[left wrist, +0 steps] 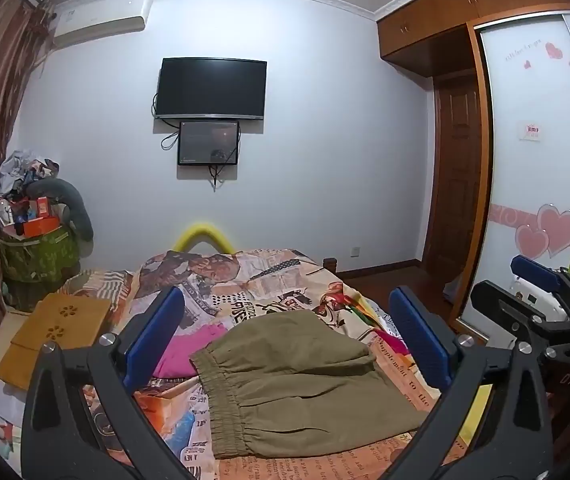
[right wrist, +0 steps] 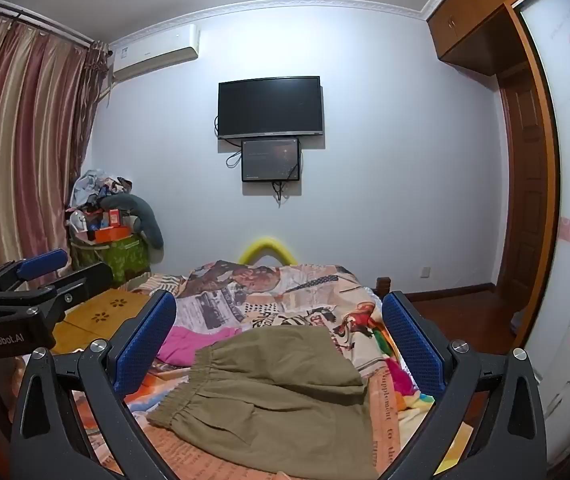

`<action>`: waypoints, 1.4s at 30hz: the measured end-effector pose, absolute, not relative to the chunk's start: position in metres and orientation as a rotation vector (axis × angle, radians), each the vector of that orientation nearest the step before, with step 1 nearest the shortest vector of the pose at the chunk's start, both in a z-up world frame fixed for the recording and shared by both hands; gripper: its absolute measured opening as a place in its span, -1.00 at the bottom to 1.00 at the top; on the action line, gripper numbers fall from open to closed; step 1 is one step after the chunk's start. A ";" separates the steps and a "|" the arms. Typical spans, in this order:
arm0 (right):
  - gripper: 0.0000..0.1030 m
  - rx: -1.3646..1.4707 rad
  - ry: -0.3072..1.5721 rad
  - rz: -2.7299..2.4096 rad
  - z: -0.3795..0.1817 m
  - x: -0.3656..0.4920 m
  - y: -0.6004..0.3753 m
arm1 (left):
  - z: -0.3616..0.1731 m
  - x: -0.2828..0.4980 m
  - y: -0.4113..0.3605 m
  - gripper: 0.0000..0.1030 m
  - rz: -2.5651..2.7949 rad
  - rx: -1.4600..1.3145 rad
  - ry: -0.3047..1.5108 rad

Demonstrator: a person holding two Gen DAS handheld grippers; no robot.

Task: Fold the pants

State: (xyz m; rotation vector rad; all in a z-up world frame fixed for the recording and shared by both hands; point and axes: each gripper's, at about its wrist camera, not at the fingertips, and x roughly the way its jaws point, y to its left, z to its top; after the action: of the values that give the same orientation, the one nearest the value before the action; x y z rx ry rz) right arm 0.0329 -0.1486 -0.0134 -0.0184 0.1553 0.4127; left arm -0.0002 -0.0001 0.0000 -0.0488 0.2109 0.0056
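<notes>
A bed (left wrist: pixel 285 280) with a printed cover fills the lower part of both views. On it lie the olive pants (left wrist: pixel 301 380), folded, with the elastic waistband toward the left. A pink cloth (left wrist: pixel 189 348) lies just beside the pants on the left, partly under them. The left gripper (left wrist: pixel 285 336) is wide open above the pants and holds nothing. The right gripper (right wrist: pixel 279 340) is also wide open and holds nothing. A black TV (left wrist: pixel 211 88) hangs on the wall.
</notes>
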 end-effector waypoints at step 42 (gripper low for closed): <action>0.99 -0.007 0.160 0.413 -0.013 0.036 -0.147 | 0.000 0.001 -0.004 1.00 0.018 -0.008 0.202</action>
State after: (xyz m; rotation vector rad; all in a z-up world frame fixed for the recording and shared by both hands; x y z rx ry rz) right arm 0.0360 -0.1466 -0.0130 -0.0075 0.1599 0.4127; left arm 0.0007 -0.0044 0.0001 -0.0078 0.2019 0.0185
